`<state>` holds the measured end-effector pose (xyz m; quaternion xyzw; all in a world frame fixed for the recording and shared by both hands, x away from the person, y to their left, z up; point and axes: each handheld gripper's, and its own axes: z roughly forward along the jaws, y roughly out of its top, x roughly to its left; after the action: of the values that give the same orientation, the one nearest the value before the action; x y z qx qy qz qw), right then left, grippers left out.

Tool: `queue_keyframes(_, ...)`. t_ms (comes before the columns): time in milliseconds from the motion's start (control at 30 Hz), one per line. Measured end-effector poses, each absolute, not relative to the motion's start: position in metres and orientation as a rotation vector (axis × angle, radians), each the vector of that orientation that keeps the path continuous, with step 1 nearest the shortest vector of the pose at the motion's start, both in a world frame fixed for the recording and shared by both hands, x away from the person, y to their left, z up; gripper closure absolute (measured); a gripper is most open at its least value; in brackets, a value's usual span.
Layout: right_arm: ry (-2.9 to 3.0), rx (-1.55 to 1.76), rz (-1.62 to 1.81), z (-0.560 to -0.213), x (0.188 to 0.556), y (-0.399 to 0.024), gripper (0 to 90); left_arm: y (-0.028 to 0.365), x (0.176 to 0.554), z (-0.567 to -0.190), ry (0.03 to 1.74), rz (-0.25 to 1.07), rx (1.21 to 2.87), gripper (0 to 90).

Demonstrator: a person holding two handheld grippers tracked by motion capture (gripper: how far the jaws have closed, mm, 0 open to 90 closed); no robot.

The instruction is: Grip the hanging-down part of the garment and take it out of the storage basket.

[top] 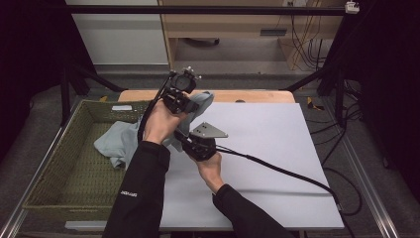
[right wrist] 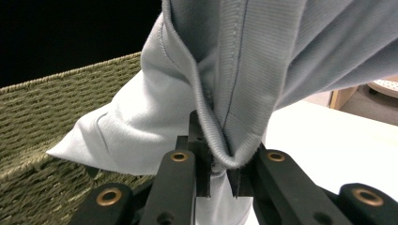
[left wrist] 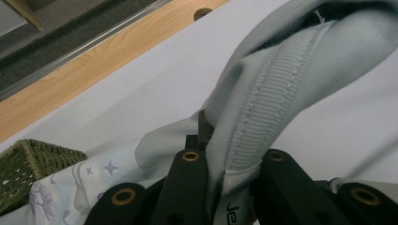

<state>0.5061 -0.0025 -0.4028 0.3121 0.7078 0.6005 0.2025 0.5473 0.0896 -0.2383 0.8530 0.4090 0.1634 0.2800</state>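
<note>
Over the desk [top: 267, 148], both claws clamp a pale blue sweatshirt's [top: 116, 139] ribbed hem, left claw [top: 181, 101] higher, right claw [top: 190, 141] lower, probably lifting it from the wicker basket [top: 59, 163].

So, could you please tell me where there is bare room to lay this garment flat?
The white table sheet right of both grippers lies bare up to the black cable. The left edge, beside the green woven basket, is crowded.

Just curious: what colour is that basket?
Olive green woven basket, clearest in the right gripper view.
</note>
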Motion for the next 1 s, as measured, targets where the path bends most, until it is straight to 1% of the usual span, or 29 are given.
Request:
queue_keyframes(300, 2.001, 0.830, 1.651, -0.395, 0.497, -0.013, 83.6, 0.087, 0.544, -0.233, 1.091, 0.480, 2.292, 84.0)
queue_keyframes(900, 2.011, 0.734, 1.629, -0.378, 0.471, -0.077, 84.0, 0.075, 0.538, -0.228, 1.049, 0.472, 2.298, 84.0)
queue_keyframes(1000, 1.997, 0.732, 1.630, -0.376, 0.469, -0.084, 84.1, 0.073, 0.537, -0.229, 1.055, 0.467, 2.270, 84.0)
